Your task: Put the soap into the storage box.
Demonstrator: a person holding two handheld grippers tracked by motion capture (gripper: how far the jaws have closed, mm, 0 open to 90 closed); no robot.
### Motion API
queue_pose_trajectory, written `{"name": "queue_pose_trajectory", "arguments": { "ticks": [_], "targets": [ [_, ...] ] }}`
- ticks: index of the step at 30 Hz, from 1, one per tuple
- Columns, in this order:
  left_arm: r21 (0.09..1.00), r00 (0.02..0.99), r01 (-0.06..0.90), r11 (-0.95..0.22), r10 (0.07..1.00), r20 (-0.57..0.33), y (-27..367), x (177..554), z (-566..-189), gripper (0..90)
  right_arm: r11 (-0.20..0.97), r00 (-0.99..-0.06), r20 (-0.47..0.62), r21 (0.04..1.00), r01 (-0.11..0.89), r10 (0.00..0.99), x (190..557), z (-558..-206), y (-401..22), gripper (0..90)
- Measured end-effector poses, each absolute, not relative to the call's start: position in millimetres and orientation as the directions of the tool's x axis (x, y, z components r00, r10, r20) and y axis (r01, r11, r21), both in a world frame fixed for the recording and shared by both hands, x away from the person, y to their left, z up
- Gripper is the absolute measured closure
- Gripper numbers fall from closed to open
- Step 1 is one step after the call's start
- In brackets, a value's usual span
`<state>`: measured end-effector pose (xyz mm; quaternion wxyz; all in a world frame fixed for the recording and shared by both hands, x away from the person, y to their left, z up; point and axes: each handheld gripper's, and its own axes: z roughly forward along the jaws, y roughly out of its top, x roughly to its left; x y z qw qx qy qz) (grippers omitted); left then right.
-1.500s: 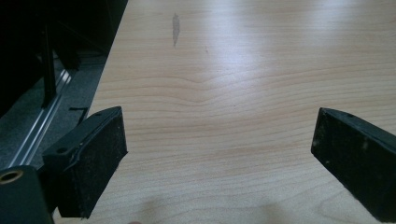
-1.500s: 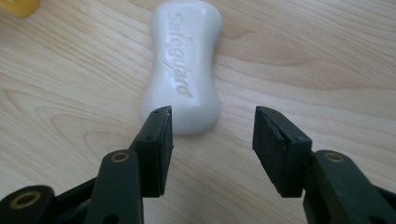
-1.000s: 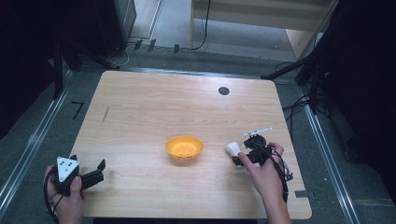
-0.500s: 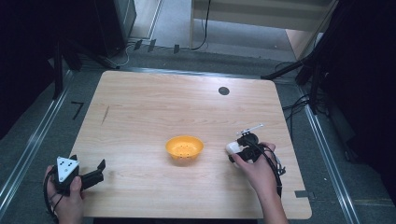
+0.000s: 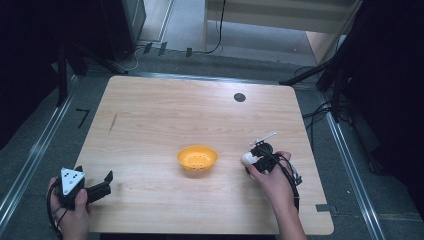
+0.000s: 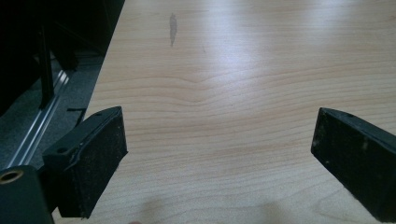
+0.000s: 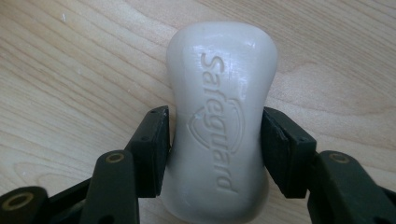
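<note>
The white soap bar (image 7: 218,123) is pinched at its narrow waist by the right gripper (image 7: 215,140), just right of the orange bowl (image 5: 197,158) on the counter (image 5: 165,110), and a bar this smooth and rounded could well squirt out of the pads if the squeeze tightens or the hand tips. The jaws are closed in on both flanks of the bar, which sits low over the wood, though I cannot tell if it touches. The left gripper (image 6: 219,154) idles at the near left corner, jaws wide apart, holding nothing.
</note>
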<state>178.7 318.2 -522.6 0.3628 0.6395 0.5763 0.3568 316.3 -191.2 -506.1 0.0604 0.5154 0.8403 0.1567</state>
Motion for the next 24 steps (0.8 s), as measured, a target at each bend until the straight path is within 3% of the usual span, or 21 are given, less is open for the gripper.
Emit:
{"name": "queue_pose_trajectory", "arguments": {
  "ticks": [24],
  "targets": [
    [0.872,0.088,0.483,-0.074,0.996,0.036,317.3,179.3,-522.8,5.4,0.521,-0.553,0.033,0.295,0.801,0.832,320.3,-508.4,-190.5,49.0]
  ]
}}
